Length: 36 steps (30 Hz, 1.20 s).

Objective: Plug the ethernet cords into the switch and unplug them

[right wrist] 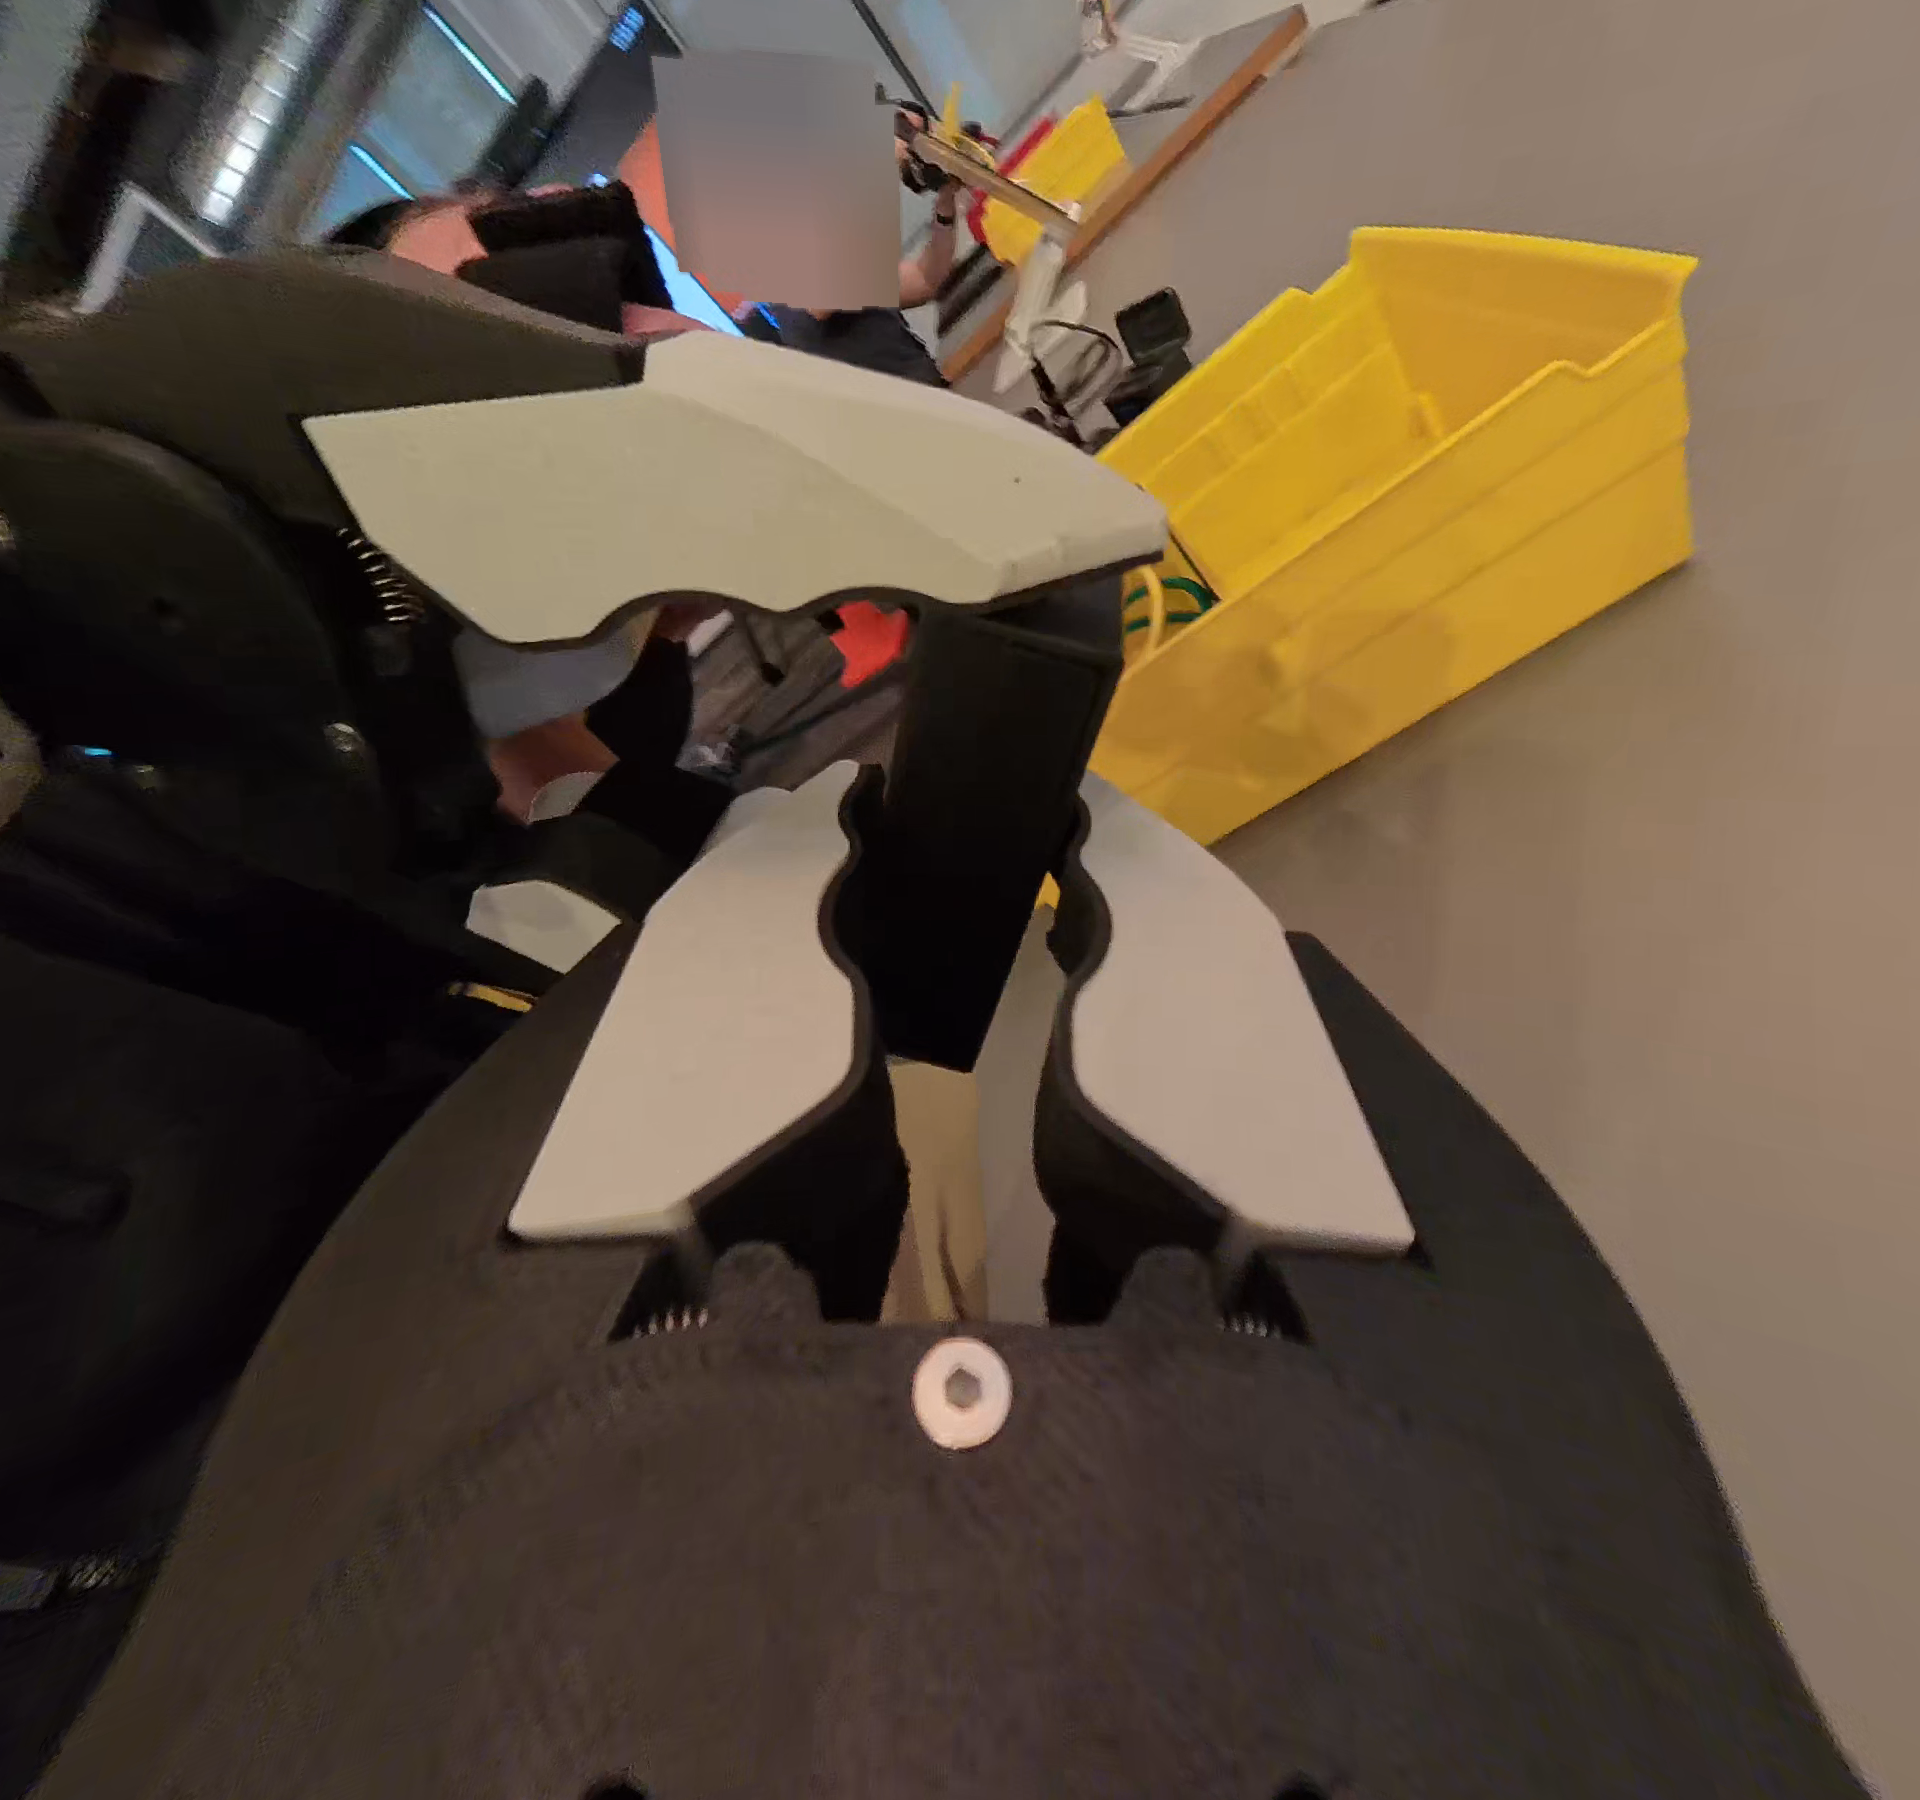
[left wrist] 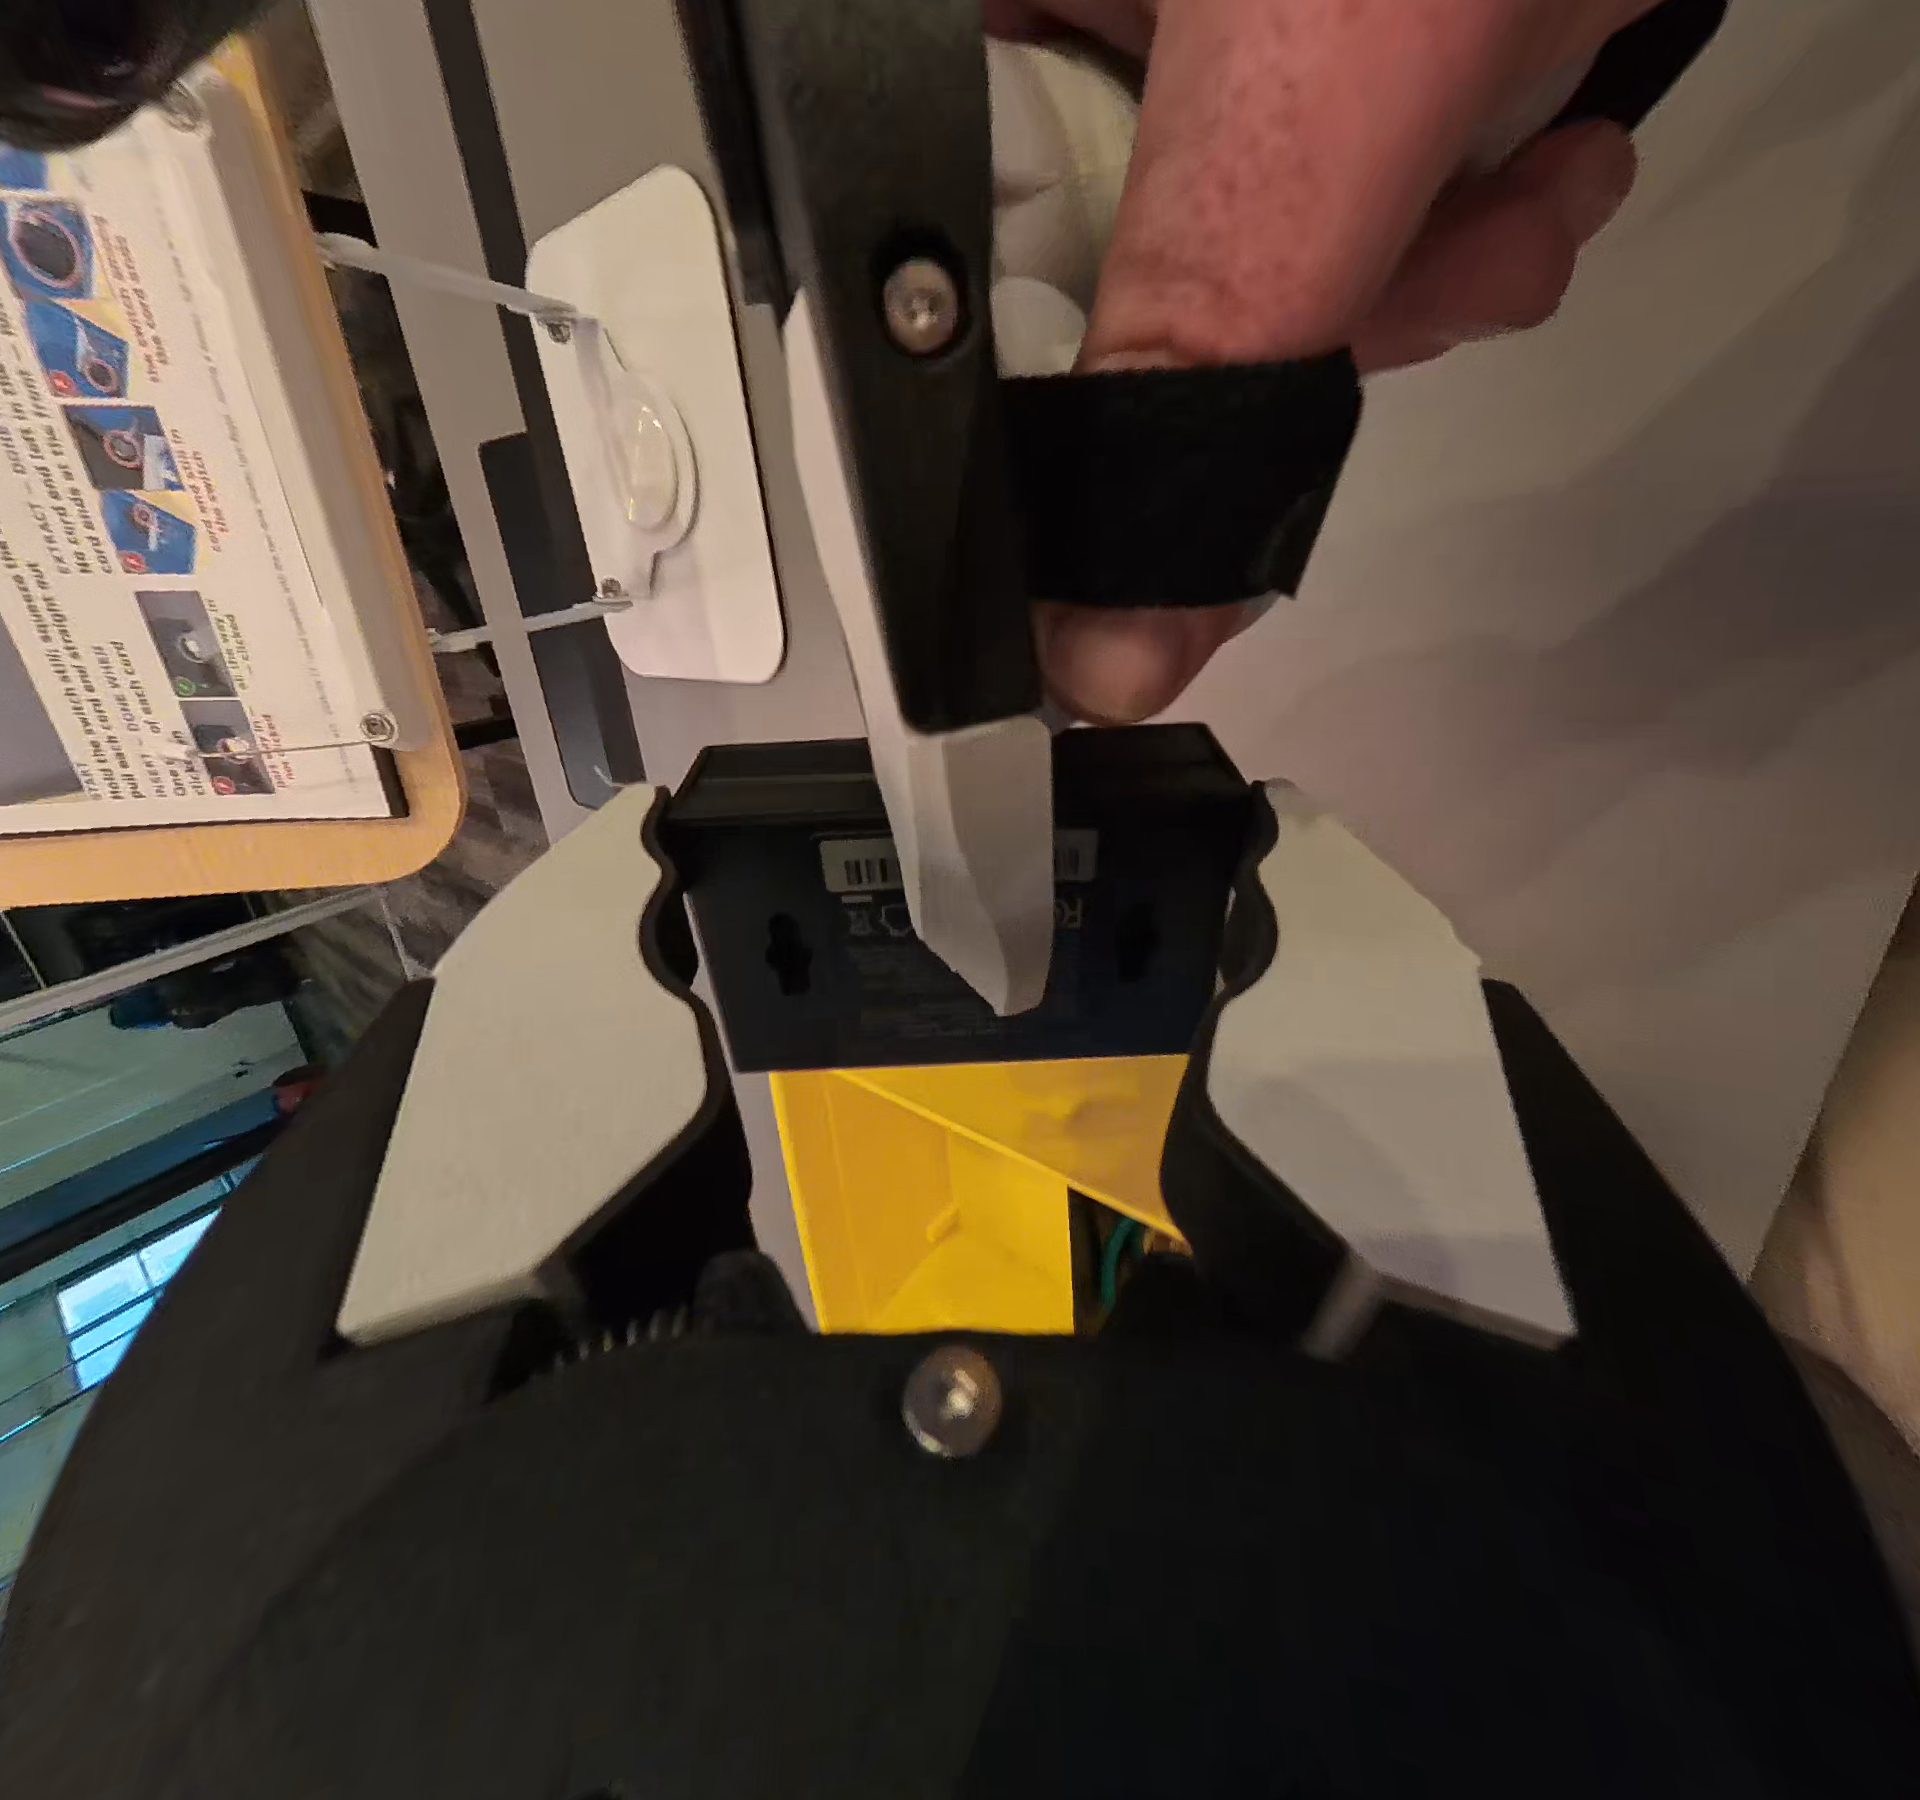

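Observation:
The black switch [left wrist: 800, 981] is held in the air with its labelled underside toward the left wrist camera. My left gripper [left wrist: 961, 815] is shut on its two short ends. A finger [left wrist: 982, 877] of my right gripper comes down from above across the switch. In the right wrist view, my right gripper [right wrist: 971, 815] is shut on the switch [right wrist: 977, 711], which shows edge-on. A left gripper finger [right wrist: 727, 503] lies along the switch's top end. Green and yellow cords [right wrist: 1169, 597] lie in the yellow bin [right wrist: 1455, 524] behind, also visible in the left wrist view [left wrist: 1112, 1241].
The bin stands on a grey table [right wrist: 1662, 919]. A hand [left wrist: 1299, 140] holds the right gripper. An instruction sheet on a wooden board [left wrist: 156, 503] and a white plate with a clear dome [left wrist: 665, 462] lie left. People and another yellow bin [right wrist: 1060, 161] are farther back. Both grippers' tips are close together, under 4 cm apart.

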### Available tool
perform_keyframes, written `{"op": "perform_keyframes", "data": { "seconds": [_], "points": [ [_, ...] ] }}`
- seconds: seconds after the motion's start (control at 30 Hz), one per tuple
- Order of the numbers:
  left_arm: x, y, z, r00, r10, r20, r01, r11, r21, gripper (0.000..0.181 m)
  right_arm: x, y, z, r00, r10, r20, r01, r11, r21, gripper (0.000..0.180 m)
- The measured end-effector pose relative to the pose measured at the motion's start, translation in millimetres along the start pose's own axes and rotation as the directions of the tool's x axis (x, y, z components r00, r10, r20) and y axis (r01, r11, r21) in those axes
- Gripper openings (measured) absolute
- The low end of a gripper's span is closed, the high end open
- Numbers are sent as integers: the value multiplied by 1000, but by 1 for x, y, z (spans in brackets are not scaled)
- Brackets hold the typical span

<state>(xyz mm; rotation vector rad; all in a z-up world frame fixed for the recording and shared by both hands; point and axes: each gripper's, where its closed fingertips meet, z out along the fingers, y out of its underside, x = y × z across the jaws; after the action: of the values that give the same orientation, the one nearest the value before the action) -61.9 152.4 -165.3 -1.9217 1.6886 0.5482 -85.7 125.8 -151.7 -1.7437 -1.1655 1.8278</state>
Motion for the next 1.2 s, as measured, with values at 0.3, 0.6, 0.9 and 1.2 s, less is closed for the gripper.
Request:
{"op": "perform_keyframes", "data": {
  "seconds": [0.3,0.6,0.9,1.2],
  "points": [
    [-8,-23,-54,983,-178,48,131,859,495,124,-49,-6,-44,906,25,423,-56,997,61,29],
    [8,-48,-57,985,-159,59,83,755,650,112,-81,0,-53,792,-1,611,-40,998,53,29],
    [12,-48,-56,974,-225,-1,155,671,725,121,-72,8,-45,807,56,588,-72,997,4,29],
    [13,-43,-49,960,-271,-64,227,630,743,118,-69,4,-38,863,10,505,-31,999,33,51]
  ]
}}
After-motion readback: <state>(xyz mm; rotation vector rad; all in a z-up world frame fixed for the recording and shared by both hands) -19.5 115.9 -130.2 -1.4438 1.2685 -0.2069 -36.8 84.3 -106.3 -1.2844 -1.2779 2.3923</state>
